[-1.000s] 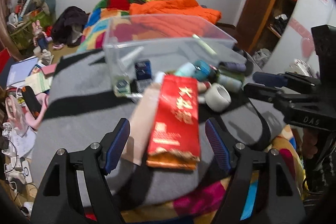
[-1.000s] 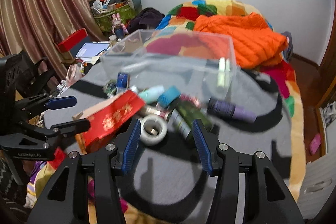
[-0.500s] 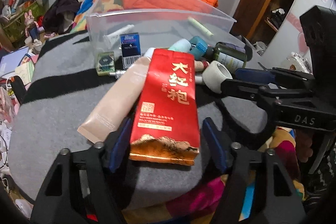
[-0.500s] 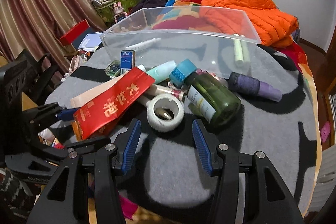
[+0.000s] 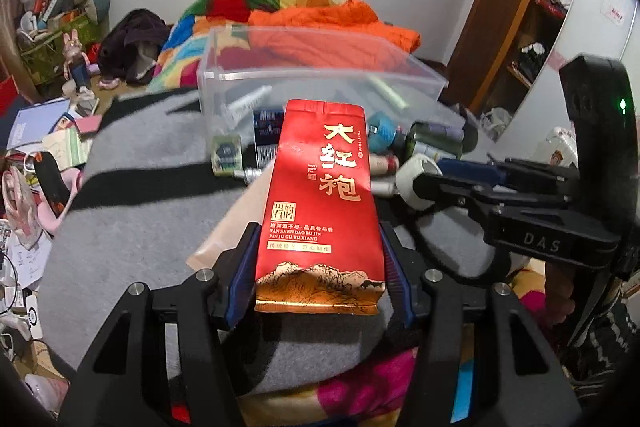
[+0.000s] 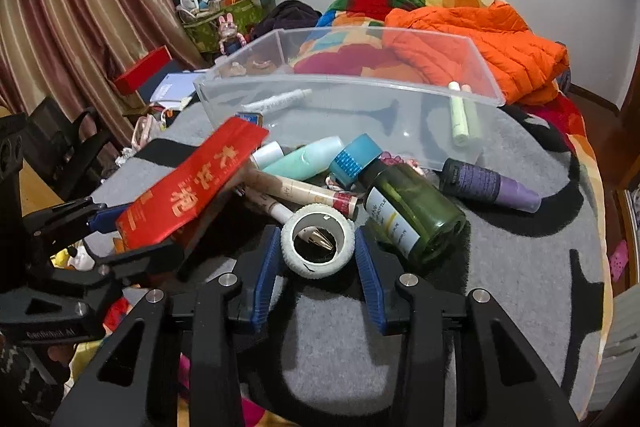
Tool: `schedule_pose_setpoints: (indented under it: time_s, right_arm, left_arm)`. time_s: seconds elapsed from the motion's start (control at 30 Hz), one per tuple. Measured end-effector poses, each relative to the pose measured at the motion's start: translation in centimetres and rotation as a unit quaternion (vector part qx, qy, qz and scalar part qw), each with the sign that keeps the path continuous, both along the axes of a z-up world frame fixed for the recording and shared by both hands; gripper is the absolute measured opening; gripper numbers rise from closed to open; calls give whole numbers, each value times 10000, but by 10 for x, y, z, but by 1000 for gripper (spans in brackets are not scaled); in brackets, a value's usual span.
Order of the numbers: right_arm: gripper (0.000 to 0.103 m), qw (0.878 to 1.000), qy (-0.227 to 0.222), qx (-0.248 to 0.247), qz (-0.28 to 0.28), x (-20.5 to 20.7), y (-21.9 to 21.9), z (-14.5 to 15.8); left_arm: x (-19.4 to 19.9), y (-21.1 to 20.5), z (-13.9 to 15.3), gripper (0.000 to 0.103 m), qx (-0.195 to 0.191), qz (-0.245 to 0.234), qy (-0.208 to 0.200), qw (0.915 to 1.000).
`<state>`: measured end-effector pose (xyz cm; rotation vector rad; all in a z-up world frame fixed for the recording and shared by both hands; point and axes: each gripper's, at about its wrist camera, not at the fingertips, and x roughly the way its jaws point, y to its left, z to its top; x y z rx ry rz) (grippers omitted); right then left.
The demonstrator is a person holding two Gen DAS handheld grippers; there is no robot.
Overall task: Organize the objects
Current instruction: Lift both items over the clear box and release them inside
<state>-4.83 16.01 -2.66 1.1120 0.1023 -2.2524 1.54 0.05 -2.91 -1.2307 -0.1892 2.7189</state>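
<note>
Closing left gripper (image 5: pixel 320 267) pads press the red tea pouch (image 5: pixel 320 203), lifted clear. Right gripper (image 6: pixel 318 259) jaws closing around white tape roll (image 6: pixel 318 245), pads just beside it.

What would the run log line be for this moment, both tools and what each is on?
left tool: closing, red tea packet between pads | right tool: closing around white tape roll | clear bin: awaiting both

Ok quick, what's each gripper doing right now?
Left gripper: jaws closing on the red tea packet, pads at its edges.
Right gripper: jaws closing around the white tape roll, grip not confirmed.
</note>
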Motion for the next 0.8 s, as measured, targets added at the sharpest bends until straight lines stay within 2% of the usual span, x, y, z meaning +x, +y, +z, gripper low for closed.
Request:
schedule_pose_setpoints:
  time_s: [0.33, 0.8]
  right_arm:
    - [35, 9969, 636, -335, -324, -6, 17, 49]
    - [35, 9896, 1183, -450, -689, -45, 21, 89]
  left_arm:
    - [-12, -12, 40, 56, 53, 245, 573, 9980]
    - [-65, -29, 68, 56, 64, 493, 858, 9951]
